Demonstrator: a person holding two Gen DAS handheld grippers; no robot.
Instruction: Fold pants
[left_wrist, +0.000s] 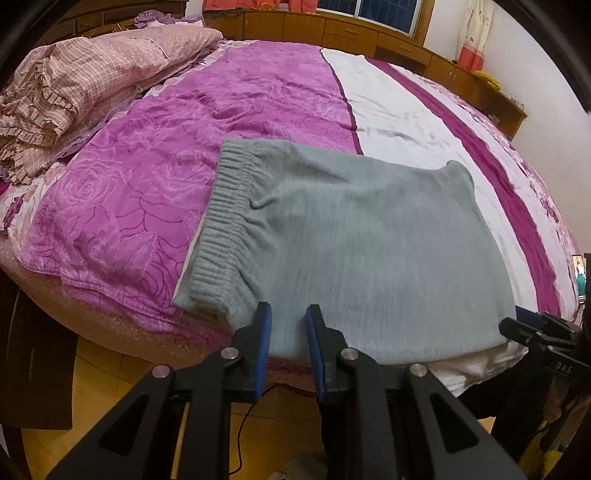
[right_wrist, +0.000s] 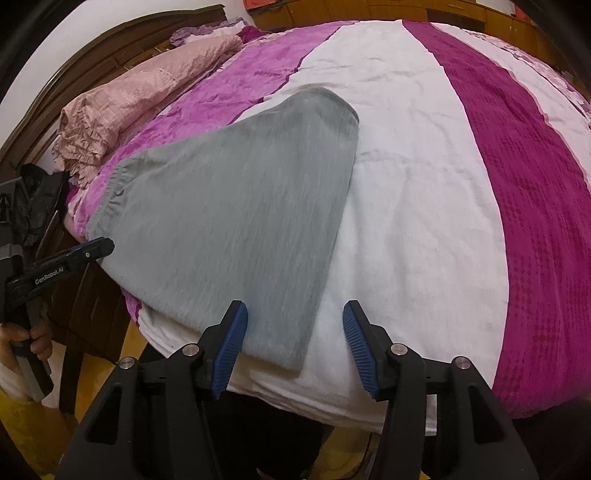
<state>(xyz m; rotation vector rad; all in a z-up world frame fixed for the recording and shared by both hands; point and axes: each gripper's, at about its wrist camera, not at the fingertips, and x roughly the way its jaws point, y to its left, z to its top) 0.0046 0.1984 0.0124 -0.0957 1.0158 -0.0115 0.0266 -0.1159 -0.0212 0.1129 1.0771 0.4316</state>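
The grey knit pants (left_wrist: 354, 236) lie folded flat on the bed, ribbed waistband (left_wrist: 221, 218) to the left; they also show in the right wrist view (right_wrist: 236, 206). My left gripper (left_wrist: 289, 314) is open and empty, its jaws a small gap apart over the near edge of the pants. My right gripper (right_wrist: 295, 314) is wide open and empty over the near right corner of the pants. The right gripper shows at the right edge of the left wrist view (left_wrist: 532, 325); the left one shows at the left of the right wrist view (right_wrist: 92, 251).
The bed (right_wrist: 424, 184) has a purple, white and magenta cover. A heap of pink checked bedding (left_wrist: 74, 96) lies at the far left. Wooden cabinets (left_wrist: 369, 33) line the far wall. The yellow floor (left_wrist: 110, 417) and a cable (left_wrist: 243, 432) lie below the bed edge.
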